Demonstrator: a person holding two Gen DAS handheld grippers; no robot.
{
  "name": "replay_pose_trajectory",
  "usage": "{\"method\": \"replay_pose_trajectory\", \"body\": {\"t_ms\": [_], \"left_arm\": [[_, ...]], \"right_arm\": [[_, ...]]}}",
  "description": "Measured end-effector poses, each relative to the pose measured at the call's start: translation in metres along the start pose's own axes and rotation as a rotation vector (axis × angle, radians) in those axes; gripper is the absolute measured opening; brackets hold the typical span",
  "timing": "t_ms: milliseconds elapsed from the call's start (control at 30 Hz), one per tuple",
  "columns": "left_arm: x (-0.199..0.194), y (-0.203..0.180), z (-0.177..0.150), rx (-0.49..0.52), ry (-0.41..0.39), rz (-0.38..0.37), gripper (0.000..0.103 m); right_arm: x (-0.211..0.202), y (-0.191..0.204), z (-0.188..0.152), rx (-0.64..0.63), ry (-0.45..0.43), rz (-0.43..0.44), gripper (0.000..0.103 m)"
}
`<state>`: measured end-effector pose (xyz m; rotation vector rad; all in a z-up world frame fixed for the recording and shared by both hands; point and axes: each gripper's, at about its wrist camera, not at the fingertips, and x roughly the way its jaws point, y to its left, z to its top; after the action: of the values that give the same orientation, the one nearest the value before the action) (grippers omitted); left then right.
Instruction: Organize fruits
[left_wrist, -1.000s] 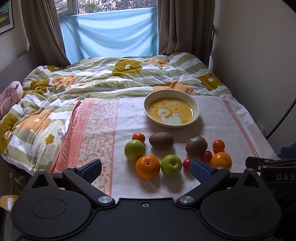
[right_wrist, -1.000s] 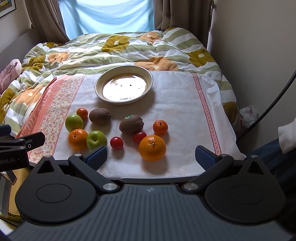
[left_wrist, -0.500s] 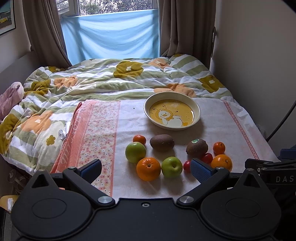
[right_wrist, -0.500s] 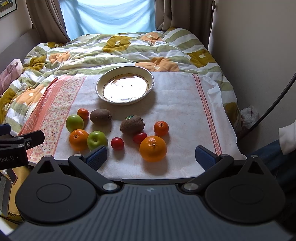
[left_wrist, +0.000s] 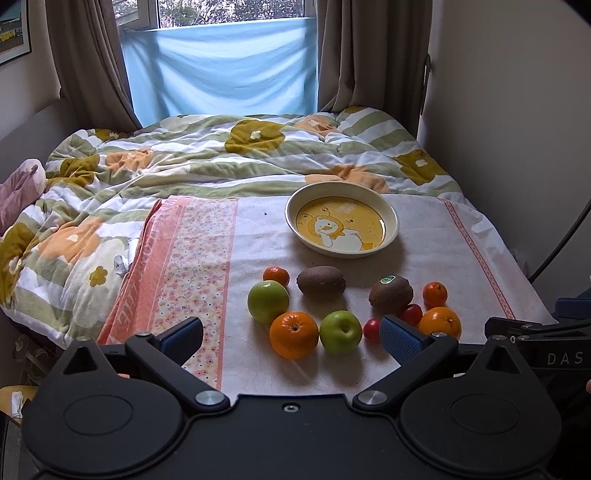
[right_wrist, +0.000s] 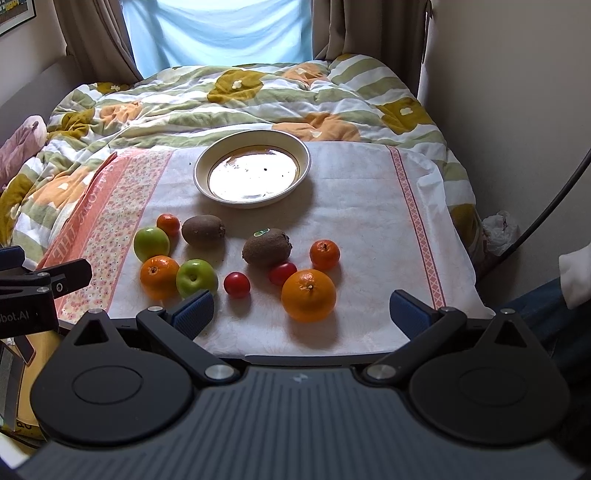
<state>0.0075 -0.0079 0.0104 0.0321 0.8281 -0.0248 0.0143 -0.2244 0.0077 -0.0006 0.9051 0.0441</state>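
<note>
1. Left gripper (left_wrist: 291, 334) and right gripper (right_wrist: 301, 308) – jaws spread wide, holding nothing.
2. Round oranges, green apples, brown kiwis and red tomatoes (right_wrist: 236, 284) lie on the white floral-bordered cloth (right_wrist: 369, 229), near the cream ceramic plate (right_wrist: 252, 173).

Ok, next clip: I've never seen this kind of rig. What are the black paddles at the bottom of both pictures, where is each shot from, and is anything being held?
There is no robot arm. A person holds a two-finger gripper in each hand, and a fisheye camera on each looks forward along its fingers. One picture is from the left gripper, the other from the right gripper; the blue pads are their fingertips. Both are open and hold nothing. Ahead, on a cloth spread over a bed, stands an empty plate. In front of it lie loose fruits: two green apples, two kiwis, two oranges, two small mandarins and two small red fruits, probably tomatoes. None is on the plate yet.
</note>
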Motion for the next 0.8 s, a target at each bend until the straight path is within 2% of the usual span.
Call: {"method": "replay_pose_trajectory", "body": {"t_ms": [600,800], "left_arm": [[-0.0051,0.0033,-0.0008,-0.006,-0.017,0.011,0.103],[-0.0073,0.0015,-0.0018,-0.006,-0.025,0.016,0.103]], "right_arm": [[-0.0024,0.009,0.0012,-0.001,-0.011,0.007,0.103],[-0.005,0.0006,-0.0004,0.003,-0.019,0.018,0.103]]}}
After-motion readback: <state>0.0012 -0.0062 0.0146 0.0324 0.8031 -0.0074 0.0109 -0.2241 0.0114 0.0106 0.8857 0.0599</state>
